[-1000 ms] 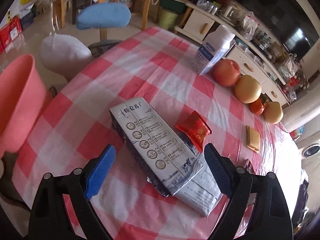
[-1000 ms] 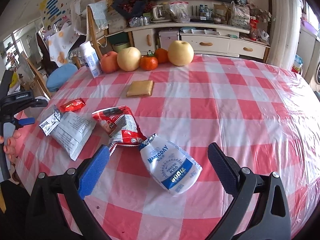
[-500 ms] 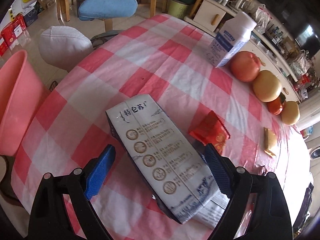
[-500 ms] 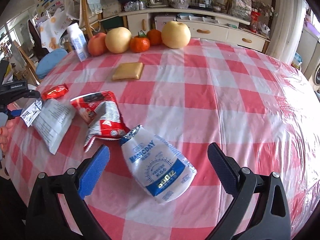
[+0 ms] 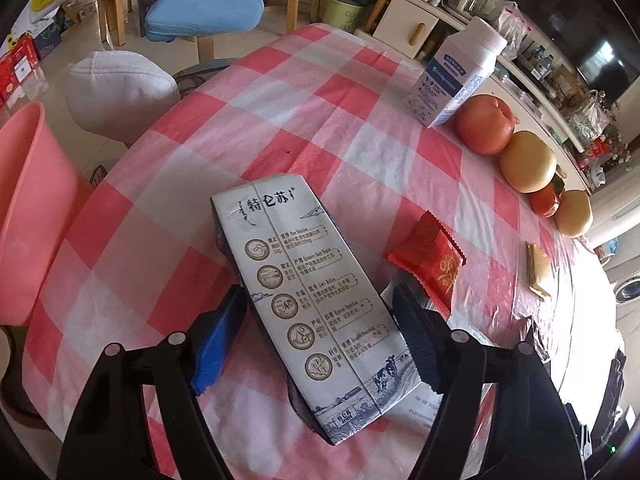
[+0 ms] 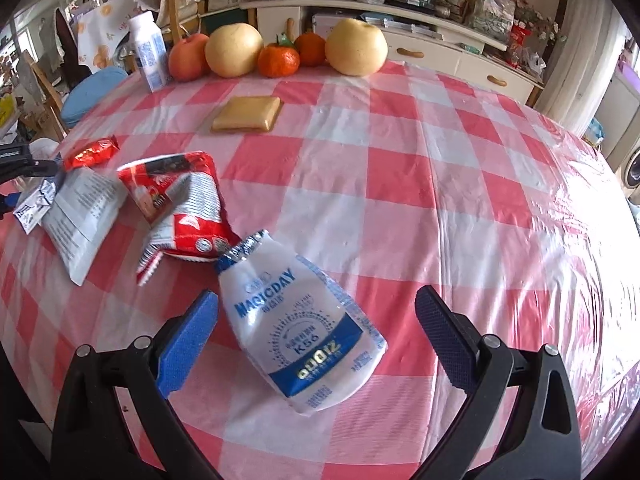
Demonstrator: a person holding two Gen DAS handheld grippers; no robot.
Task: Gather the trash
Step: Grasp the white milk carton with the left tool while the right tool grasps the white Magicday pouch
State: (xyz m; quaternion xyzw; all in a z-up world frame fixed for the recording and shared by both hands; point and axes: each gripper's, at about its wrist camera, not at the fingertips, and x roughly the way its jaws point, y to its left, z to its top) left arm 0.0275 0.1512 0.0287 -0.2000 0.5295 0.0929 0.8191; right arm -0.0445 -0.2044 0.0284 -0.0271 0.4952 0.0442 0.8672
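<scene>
A grey-white milk carton lies flat on the red-checked table, partly on a grey printed packet. My left gripper straddles the carton and its jaws are closing, with thin gaps still at both blue pads. A small red wrapper lies just right of the carton. A white and blue pouch lies between the wide-apart fingers of my right gripper, which is open and does not touch it. A crumpled red and white snack bag lies just beyond the pouch.
A pink bin stands off the table's left edge. A white milk bottle and a row of fruit line the far edge. A flat yellow square lies mid-table. Chairs with cushions stand beyond.
The left jaws have narrowed around the carton. Both grippers have come down closer to the table, the right one over the pouch.
</scene>
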